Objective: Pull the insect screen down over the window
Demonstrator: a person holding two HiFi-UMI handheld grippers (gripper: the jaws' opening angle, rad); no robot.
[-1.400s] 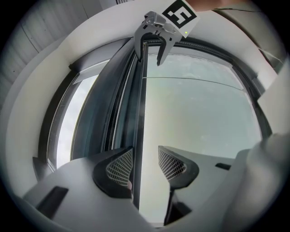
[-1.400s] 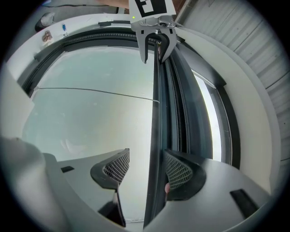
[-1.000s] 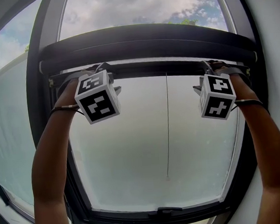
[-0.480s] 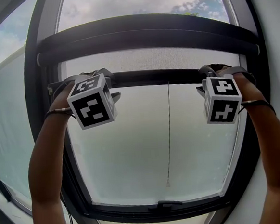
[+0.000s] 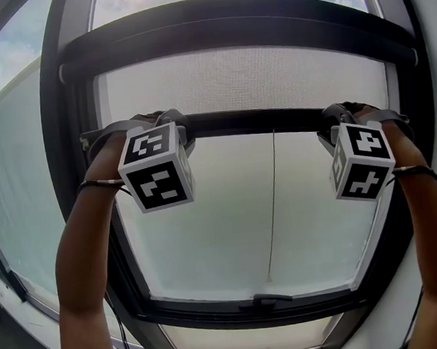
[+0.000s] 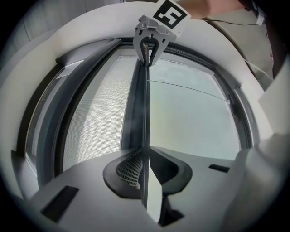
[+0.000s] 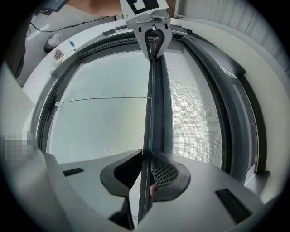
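Note:
The grey mesh insect screen (image 5: 241, 81) hangs partway down from its dark cassette (image 5: 237, 29) at the window's top. Its dark pull bar (image 5: 252, 121) lies level across the pane. My left gripper (image 5: 174, 127) holds the bar's left end and my right gripper (image 5: 330, 123) its right end. In the left gripper view the jaws (image 6: 144, 174) have just been closing and now pinch the bar's thin edge (image 6: 138, 113), mesh (image 6: 97, 118) to its left. The right gripper (image 7: 144, 181) has closed likewise on the bar (image 7: 156, 113).
A thin pull cord (image 5: 270, 203) dangles from the bar's middle down the frosted pane. The dark window frame (image 5: 79, 218) surrounds the opening, with a handle (image 5: 262, 300) on its bottom rail. White wall curves round both sides.
Both grippers have come down with the pull bar, and a wider band of mesh shows below the cassette. The jaws have closed onto the bar.

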